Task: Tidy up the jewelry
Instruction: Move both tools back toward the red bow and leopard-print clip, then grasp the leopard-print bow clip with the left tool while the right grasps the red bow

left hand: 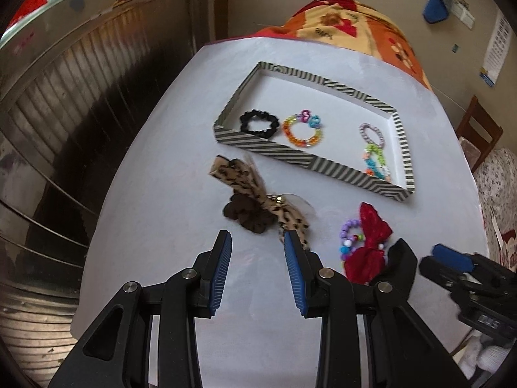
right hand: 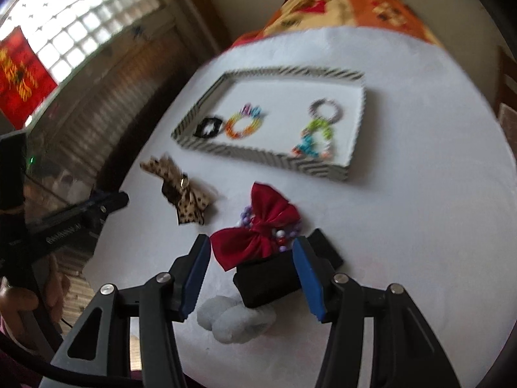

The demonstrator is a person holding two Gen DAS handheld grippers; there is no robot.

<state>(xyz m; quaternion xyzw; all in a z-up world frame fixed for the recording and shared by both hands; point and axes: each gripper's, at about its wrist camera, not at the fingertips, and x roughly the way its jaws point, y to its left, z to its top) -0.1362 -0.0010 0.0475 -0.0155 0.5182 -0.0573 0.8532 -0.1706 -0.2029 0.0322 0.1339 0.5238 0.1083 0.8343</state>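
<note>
Two grippers on this one, both spread wide with nothing between the pads. Left gripper (left hand: pixel 258 239) hangs just above the white table (left hand: pixel 155 194), its right fingertip just short of the leopard print bow (left hand: pixel 258 194) that sits on a brown scrunchie (left hand: pixel 248 215). Right gripper (right hand: pixel 250 245) is over the red bow (right hand: pixel 258 236), which lies across a purple bead bracelet (right hand: pixel 284 234) and leans on a black block (right hand: pixel 268 283); a white fluffy thing (right hand: pixel 237 320) sits just in front of that block. Can't tell if either pad touches the bow, the right view is blurry. Further out is the striped tray (left hand: pixel 281 152), black-and-white rim, white inside. Inside it from left to right: a black scrunchie (left hand: pixel 259 123), a rainbow bead bracelet (left hand: pixel 302 129) right beside it, then well apart near the right wall a lilac bead bracelet (left hand: pixel 372 133) with a green and blue beaded piece (left hand: pixel 376 161) below it. As for writing, the flowery blanket (left hand: pixel 355 26) past the table has small words on it, too tiny to read properly, and the paper sheet (left hand: pixel 496 51) on the wall is unreadable too.
</note>
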